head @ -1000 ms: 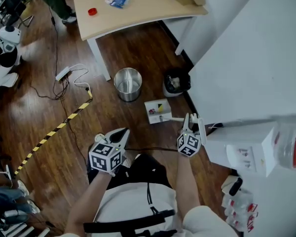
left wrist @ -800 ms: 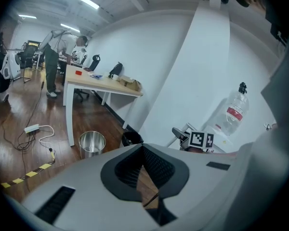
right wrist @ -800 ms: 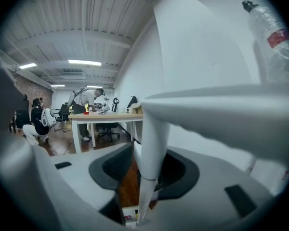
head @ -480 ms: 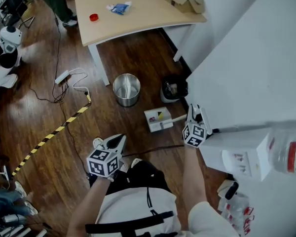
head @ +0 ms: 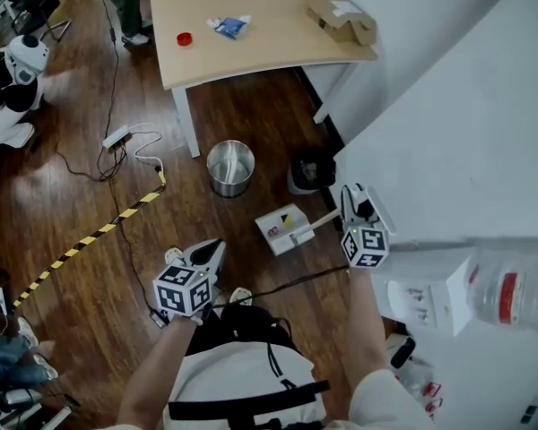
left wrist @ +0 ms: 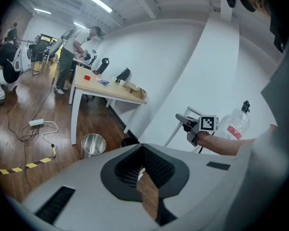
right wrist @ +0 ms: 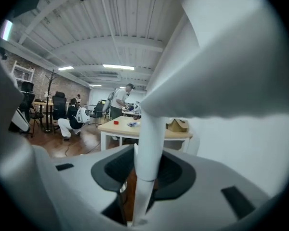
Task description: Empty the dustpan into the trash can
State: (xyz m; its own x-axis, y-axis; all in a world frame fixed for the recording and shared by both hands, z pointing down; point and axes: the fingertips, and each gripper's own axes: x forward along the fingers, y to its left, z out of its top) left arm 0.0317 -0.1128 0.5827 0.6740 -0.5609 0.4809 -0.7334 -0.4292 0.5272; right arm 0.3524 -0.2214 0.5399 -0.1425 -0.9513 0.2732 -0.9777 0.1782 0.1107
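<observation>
I am holding the right gripper point(head: 350, 209) out ahead of me, and its jaws, which have just been closing, are clamping the long white handle point(right wrist: 148, 143) of the dustpan point(head: 281, 229); in the right gripper view the handle is running straight up between the two dark pads. The white pan itself is hanging at the far end of that handle over the wooden floor point(head: 63, 195), slanting away from the gripper toward the middle of the floor. From above I cannot tell whether it is clear of the boards. It is sitting short of both bins and touching neither. The steel trash can point(head: 231, 190) is standing open beyond it, near the front leg of the table point(head: 251, 47), and a black bin point(head: 296, 179) is standing just beside the steel one, closer to the white wall. I am keeping the left gripper point(head: 213, 247) low and close to my body, well apart from the dustpan. Its fingers are meeting at the tips and gripping nothing, with only floorboards showing through the narrow gap behind them. A strip of yellow-and-black tape point(head: 90, 236) is running across the floor toward its left edge, and a white power strip point(head: 115, 136) with its cables is lying beyond the tape. Near my right arm a clear water bottle point(head: 507, 287) is resting beside a white box point(head: 421, 298).
</observation>
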